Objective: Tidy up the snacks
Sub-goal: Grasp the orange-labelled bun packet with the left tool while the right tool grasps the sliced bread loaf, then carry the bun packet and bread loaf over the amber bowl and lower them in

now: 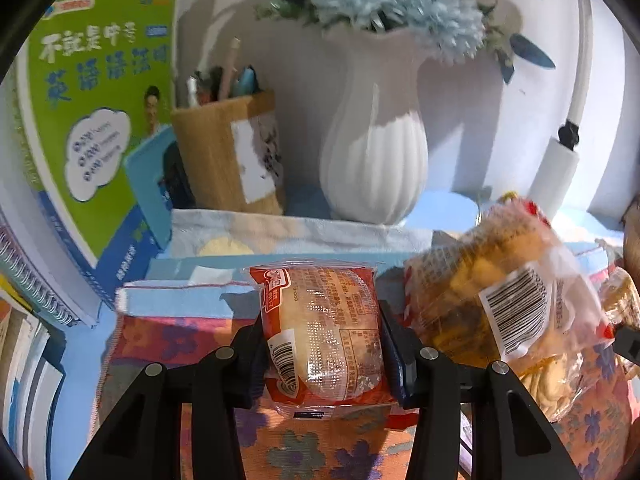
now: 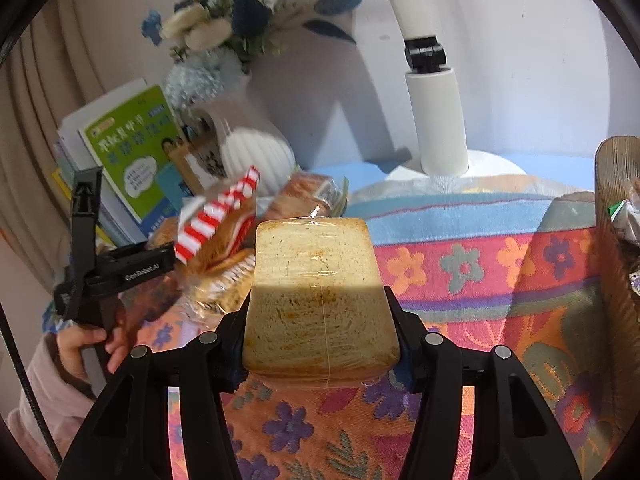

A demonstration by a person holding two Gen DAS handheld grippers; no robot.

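Observation:
My left gripper (image 1: 322,344) is shut on a red-wrapped bun packet (image 1: 324,332), held above the flowered cloth (image 1: 304,452). My right gripper (image 2: 320,320) is shut on a clear-wrapped bread slice pack (image 2: 320,300), also held above the cloth. A pile of snack bags (image 1: 492,300) lies to the right in the left wrist view. The same pile (image 2: 224,240) shows to the left in the right wrist view, beside the left gripper's body (image 2: 120,272). A woven basket (image 2: 618,240) with snacks inside stands at the right edge.
A white ribbed vase (image 1: 374,168) with blue flowers, a brown pen holder (image 1: 228,152) and a stack of books (image 1: 92,120) stand at the back left. A white lamp post (image 2: 438,120) with a round base stands behind the cloth.

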